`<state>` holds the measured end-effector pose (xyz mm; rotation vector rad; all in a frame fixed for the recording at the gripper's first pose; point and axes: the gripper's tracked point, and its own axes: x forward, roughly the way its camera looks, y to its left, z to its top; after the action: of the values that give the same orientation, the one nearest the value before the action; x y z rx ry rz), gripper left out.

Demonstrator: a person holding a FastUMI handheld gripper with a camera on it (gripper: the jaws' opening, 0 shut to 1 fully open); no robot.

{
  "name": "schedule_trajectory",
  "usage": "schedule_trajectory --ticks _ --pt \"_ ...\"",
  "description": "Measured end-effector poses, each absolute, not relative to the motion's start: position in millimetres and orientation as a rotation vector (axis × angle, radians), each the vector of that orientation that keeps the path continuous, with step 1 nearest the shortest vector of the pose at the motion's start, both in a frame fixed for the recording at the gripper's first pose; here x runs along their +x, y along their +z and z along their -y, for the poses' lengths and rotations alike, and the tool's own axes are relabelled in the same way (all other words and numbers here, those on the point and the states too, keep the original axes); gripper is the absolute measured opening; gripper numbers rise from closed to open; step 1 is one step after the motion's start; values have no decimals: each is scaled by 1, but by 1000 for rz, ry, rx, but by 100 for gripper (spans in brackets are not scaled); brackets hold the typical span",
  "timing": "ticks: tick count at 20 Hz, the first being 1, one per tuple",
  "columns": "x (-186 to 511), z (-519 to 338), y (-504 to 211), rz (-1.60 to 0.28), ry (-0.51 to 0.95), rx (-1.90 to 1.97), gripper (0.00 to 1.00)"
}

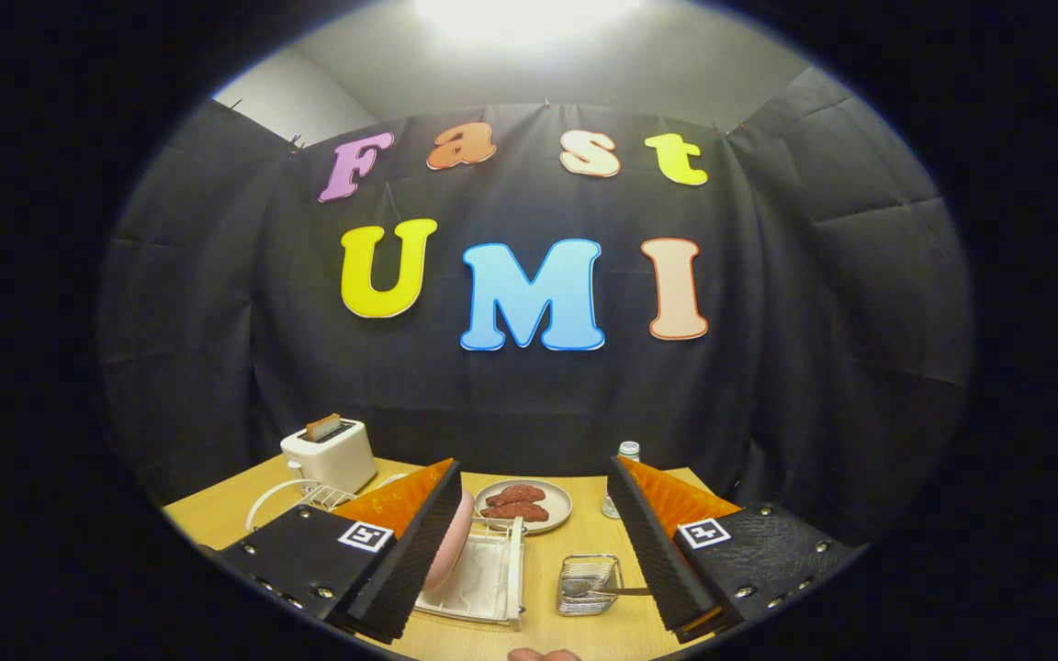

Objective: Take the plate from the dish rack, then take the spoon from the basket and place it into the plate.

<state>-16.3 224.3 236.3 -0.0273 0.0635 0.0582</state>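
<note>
Bench (584, 551): a light wooden top, carrying everything named below; the dish rack serves as landmark.
Tool (536, 542): hovers above the bench, its two fingers spread wide, gripping nothing; the dish rack lies between and below them.
Dish rack (483, 578): a white tray with a wire frame, on the bench between the fingers, nearer the left one.
Toaster (332, 454): white, behind the dish rack to its left, with a slice of bread (323, 426) standing up out of its slot.
Plate (451, 551): pink, standing on edge at the left side of the dish rack, partly hidden by the left finger.
Dish of food (524, 503): a pale round dish with reddish-brown pieces, just behind the dish rack.
Basket (587, 584): a small wire basket just right of the dish rack.
Spoon (602, 589): metal, lying in the basket, its handle pointing away from the dish rack toward the right finger.
Bottle (621, 477): small and clear with a pale cap, behind the basket, well right of the dish rack.
</note>
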Motion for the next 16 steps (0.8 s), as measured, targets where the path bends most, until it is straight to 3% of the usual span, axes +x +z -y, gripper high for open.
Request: schedule_trajectory --ticks 8,16 --pt "22 -265 200 -380 59 -40 97" --pt "61 -296 148 -598 -28 -68 97"
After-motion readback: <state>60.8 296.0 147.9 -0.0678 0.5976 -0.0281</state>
